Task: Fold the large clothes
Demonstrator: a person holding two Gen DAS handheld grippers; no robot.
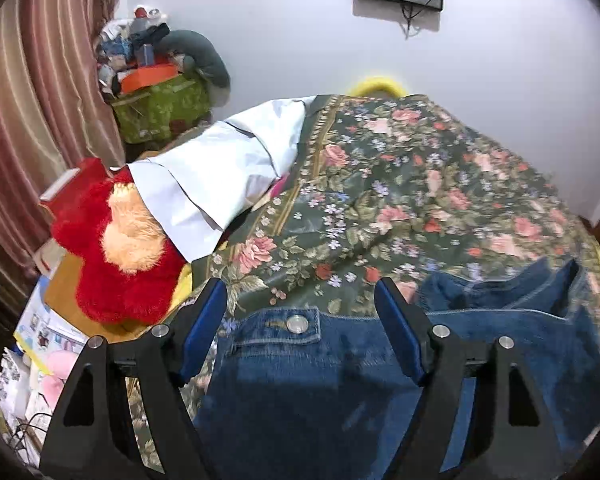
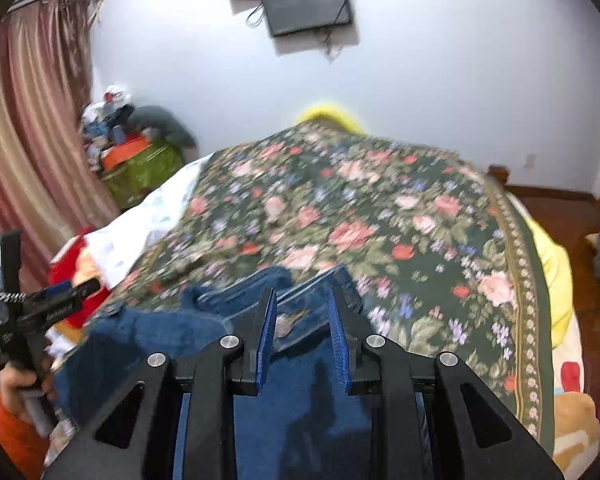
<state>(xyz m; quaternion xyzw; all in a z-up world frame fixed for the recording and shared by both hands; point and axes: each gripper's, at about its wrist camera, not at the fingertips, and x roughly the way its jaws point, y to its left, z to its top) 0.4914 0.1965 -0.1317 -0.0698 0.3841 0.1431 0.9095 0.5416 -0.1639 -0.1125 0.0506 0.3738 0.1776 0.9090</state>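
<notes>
A pair of blue denim jeans lies on the near edge of a bed with a green floral cover. Its waistband, with a metal button, faces away from me. My left gripper is open wide and hovers over the waistband, one finger on each side. In the right wrist view the jeans lie under my right gripper. Its jaws stand partly open over the far denim edge, with nothing between them. The left gripper shows at the far left, held by a hand.
A red and orange plush toy and a white pillow lie at the bed's left side. A cluttered green box stands by the pink curtain. A screen hangs on the wall. Wooden floor shows at the right.
</notes>
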